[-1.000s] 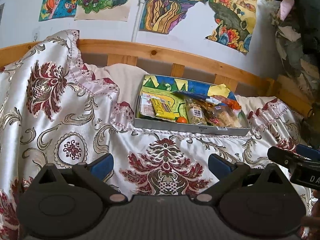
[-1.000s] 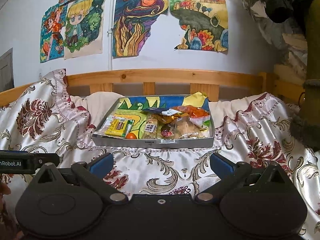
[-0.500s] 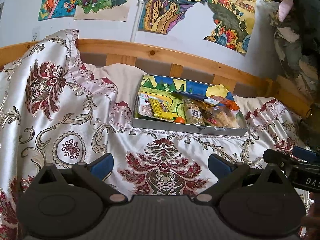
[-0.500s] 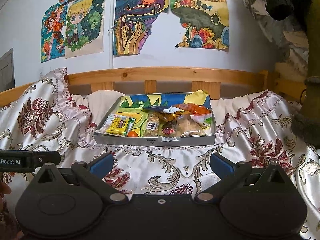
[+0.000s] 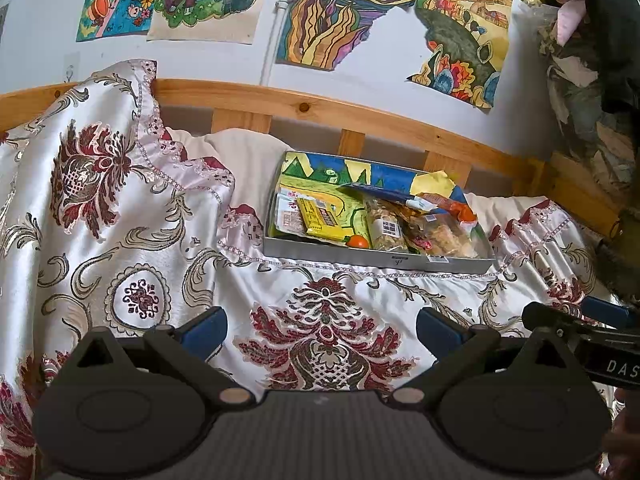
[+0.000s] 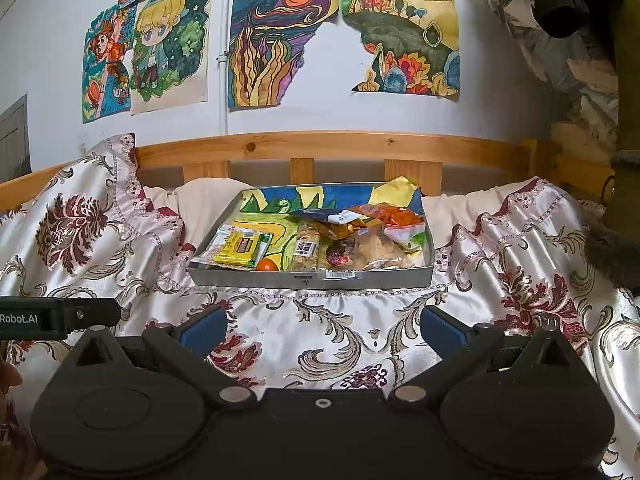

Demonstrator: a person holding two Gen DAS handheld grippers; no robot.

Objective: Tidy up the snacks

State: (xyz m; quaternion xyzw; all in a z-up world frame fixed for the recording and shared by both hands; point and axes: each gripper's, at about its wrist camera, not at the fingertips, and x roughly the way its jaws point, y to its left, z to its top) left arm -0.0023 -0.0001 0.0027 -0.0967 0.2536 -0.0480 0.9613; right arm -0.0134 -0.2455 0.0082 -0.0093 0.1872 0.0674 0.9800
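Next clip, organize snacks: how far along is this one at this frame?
Barely started or between moves. Done: the snacks already sit inside the shallow grey box on the bedspread; the yellow packet lies at its left end, and an orange ball and clear snack bags crowd the middle and right. In hand: nothing; left gripper and right gripper hover open, short of the box. Left: any sorting.

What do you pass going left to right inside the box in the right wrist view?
Yellow packet → small orange fruit → clear bag with the black-and-white label → clear bag of pale snacks, all inside the grey box.
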